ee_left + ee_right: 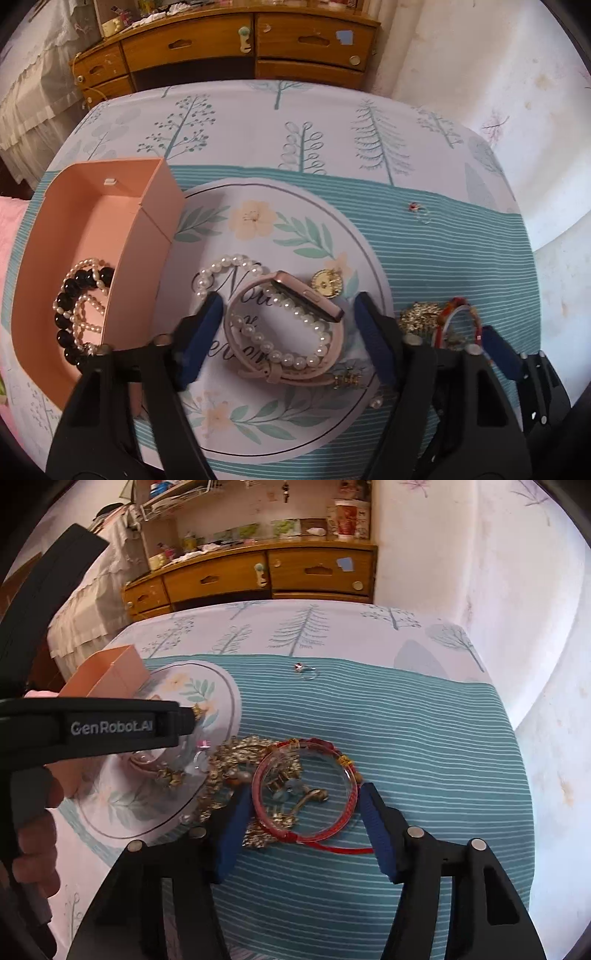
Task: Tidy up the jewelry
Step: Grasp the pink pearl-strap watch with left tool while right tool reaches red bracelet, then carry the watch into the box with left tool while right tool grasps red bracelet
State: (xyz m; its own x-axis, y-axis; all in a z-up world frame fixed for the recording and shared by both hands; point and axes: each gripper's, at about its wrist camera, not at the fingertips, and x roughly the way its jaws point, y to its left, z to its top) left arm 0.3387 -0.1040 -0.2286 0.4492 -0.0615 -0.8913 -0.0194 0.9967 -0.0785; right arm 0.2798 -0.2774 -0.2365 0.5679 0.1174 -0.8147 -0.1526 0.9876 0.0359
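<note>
- Pick step: left gripper (284, 326) straddled the watch (295, 325) with a pearl strand over it on the cloth (443, 236); jaws apart, pads not touching.
- Right gripper (304, 821) straddled the red bangle (304, 788); pads looked just clear, nothing grasped.
- Box (155, 206) left of the watch, already holding beads.
- Next, probably: clamp, lift, carry to box.

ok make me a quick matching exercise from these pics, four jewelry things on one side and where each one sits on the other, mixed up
Things
1. black bead bracelet
2. pink watch
3. red bangle
4. small ring

Places
A. alone on the teal stripes, far from the pile
B. between the left gripper's fingers
C. inside the pink box
D. between the right gripper's fingers

Pairs: 1-C, 2-B, 3-D, 4-A
</note>
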